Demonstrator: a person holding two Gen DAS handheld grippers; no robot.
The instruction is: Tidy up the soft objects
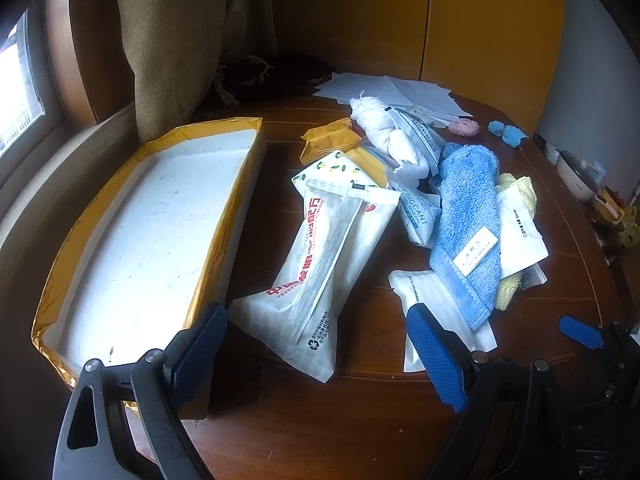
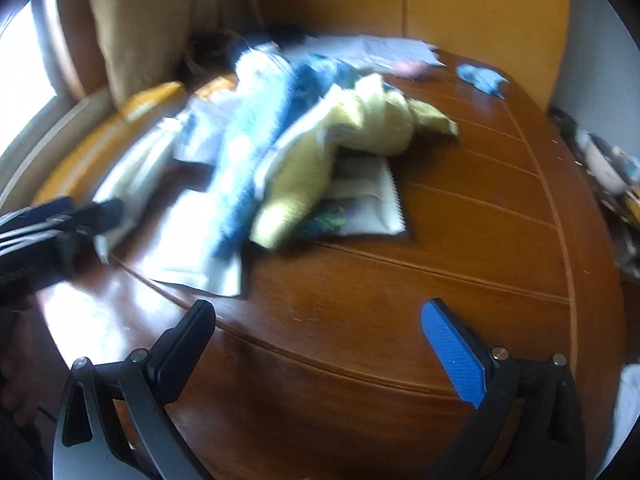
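Wooden table (image 2: 460,240) | yellow towel (image 2: 360,128) beyond right tool (image 2: 320,320) (spread wide)

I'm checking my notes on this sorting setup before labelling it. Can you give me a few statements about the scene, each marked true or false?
1. The white tray with yellow-taped edges holds no packet. True.
2. The blue towel lies inside that tray. False: it lies on the pile on the wooden table.
3. The right gripper has its jaws wide apart with nothing between them. True.
4. The left gripper clamps the desiccant packet. False: its jaws are open, and that packet lies farther off.
5. A yellow cloth lies beside the blue towel. True.
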